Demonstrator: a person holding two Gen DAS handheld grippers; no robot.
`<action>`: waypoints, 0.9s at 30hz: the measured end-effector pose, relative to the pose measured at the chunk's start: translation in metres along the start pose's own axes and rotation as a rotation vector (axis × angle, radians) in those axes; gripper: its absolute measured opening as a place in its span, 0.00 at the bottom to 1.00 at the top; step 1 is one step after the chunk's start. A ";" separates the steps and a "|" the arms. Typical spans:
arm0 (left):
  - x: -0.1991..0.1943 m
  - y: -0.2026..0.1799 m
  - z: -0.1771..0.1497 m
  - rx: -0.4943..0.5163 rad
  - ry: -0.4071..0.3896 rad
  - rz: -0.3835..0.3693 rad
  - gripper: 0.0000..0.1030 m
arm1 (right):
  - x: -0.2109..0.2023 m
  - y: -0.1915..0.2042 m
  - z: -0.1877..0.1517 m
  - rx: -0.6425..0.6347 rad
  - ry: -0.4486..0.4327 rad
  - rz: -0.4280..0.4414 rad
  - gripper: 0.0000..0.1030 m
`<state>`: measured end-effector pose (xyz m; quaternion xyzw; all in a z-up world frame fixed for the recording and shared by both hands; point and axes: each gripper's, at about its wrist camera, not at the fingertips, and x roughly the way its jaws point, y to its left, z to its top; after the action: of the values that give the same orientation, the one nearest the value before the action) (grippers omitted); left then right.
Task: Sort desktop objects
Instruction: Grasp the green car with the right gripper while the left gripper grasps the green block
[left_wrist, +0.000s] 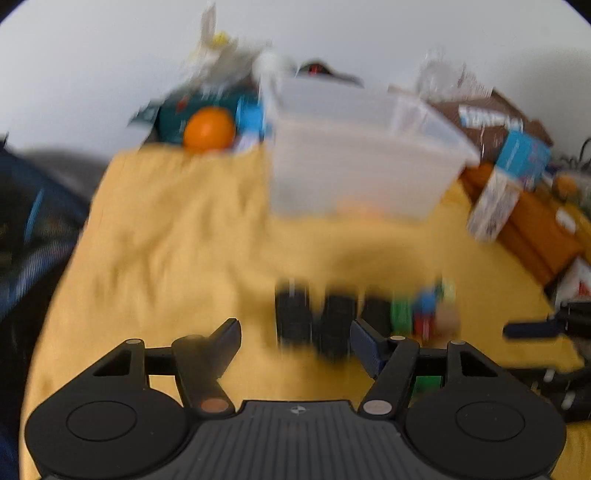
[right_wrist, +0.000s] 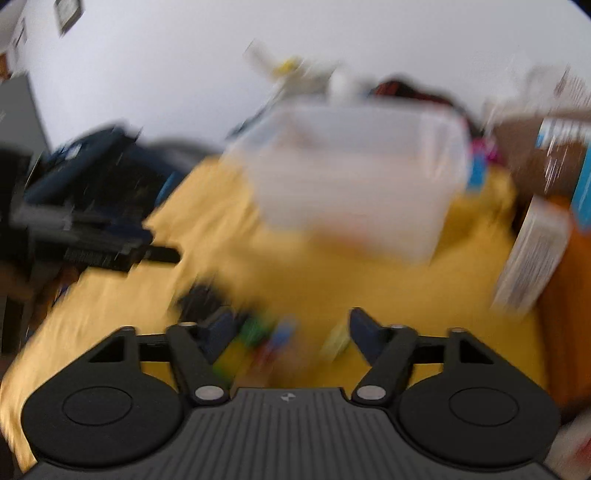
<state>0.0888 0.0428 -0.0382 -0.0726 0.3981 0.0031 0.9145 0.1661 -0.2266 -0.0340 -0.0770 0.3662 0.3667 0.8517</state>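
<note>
Centrally, translucent plastic bin (left_wrist: 354, 155), rumpled yellow cloth (left_wrist: 177, 229)

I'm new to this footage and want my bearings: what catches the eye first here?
A big translucent plastic bin stands on the yellow cloth, towards the back of the table. An orange ball-shaped thing sits at the cloth's far edge, left of the bin. Nearer, black blocks and small coloured pieces lie just ahead of the open left hand-held gripper.
</note>
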 end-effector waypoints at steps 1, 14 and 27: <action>0.001 -0.004 -0.010 0.019 0.018 0.002 0.65 | 0.002 0.010 -0.018 -0.016 0.030 0.011 0.58; -0.007 -0.045 -0.041 0.079 0.016 -0.062 0.65 | 0.036 0.056 -0.066 -0.149 0.135 0.039 0.32; 0.034 -0.100 -0.031 0.256 0.037 -0.097 0.32 | -0.023 0.014 -0.081 0.004 0.081 -0.008 0.32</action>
<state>0.0955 -0.0617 -0.0705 0.0254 0.4081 -0.0932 0.9078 0.0999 -0.2617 -0.0746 -0.0916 0.4007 0.3594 0.8378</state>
